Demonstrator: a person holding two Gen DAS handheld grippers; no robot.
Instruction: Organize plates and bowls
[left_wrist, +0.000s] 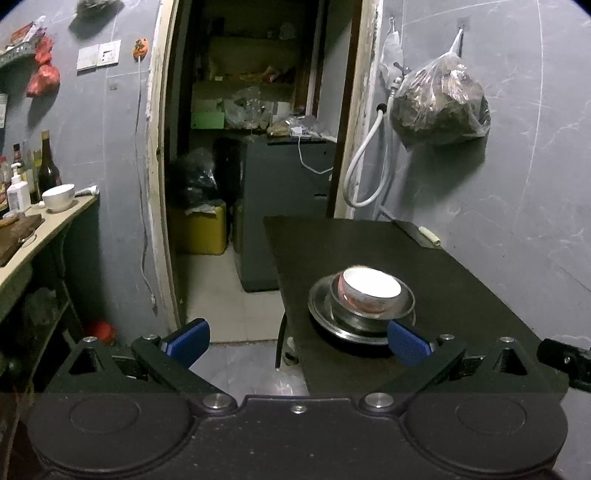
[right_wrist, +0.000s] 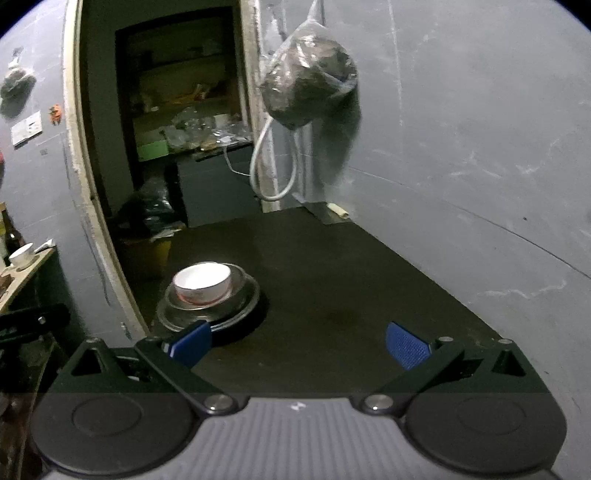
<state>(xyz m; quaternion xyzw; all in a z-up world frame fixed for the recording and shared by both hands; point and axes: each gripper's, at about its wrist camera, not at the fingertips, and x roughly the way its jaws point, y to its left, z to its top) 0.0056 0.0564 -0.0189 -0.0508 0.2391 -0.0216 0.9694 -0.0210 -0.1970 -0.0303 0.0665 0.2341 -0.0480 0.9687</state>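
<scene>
A white bowl (left_wrist: 370, 291) with a reddish pattern sits inside a steel bowl (left_wrist: 404, 304), which rests on a steel plate (left_wrist: 319, 310) on the dark table (left_wrist: 461, 295). My left gripper (left_wrist: 298, 345) is open and empty, just short of the stack, its right pad near the plate's rim. In the right wrist view the same white bowl (right_wrist: 202, 282) and steel plate (right_wrist: 173, 317) stand at the table's left edge. My right gripper (right_wrist: 298, 345) is open and empty, to the right of the stack. Another white bowl (left_wrist: 58, 196) stands on the side counter (left_wrist: 55, 221).
Bottles (left_wrist: 48, 168) and a cutting board (left_wrist: 16, 236) crowd the counter at left. A doorway (left_wrist: 258, 147) opens ahead onto a storeroom. A filled plastic bag (left_wrist: 439, 99) and a white hose (left_wrist: 364, 162) hang on the wall beyond the table. The dark table (right_wrist: 351, 266) reaches the right wall.
</scene>
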